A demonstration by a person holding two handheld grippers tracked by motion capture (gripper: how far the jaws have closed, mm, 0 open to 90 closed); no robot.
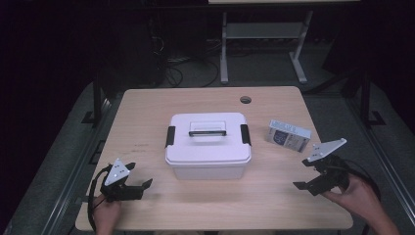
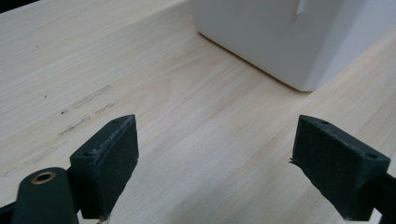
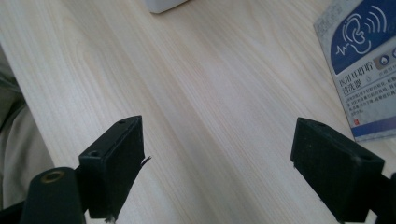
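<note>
Now you hold both grippers, left (image 1: 139,182) and right (image 1: 307,177), spread wide and empty beside the latched bin (image 1: 208,145); likely next, unclip its latches (image 1: 170,136), near the box (image 1: 288,135).

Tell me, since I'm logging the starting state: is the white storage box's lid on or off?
On. The lid sits flat on the white storage box, with a black latch down at each end and its handle lying flat.

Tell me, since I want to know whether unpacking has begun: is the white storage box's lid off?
No, the lid sits closed on the white storage box, with both black latches down at its sides.
</note>
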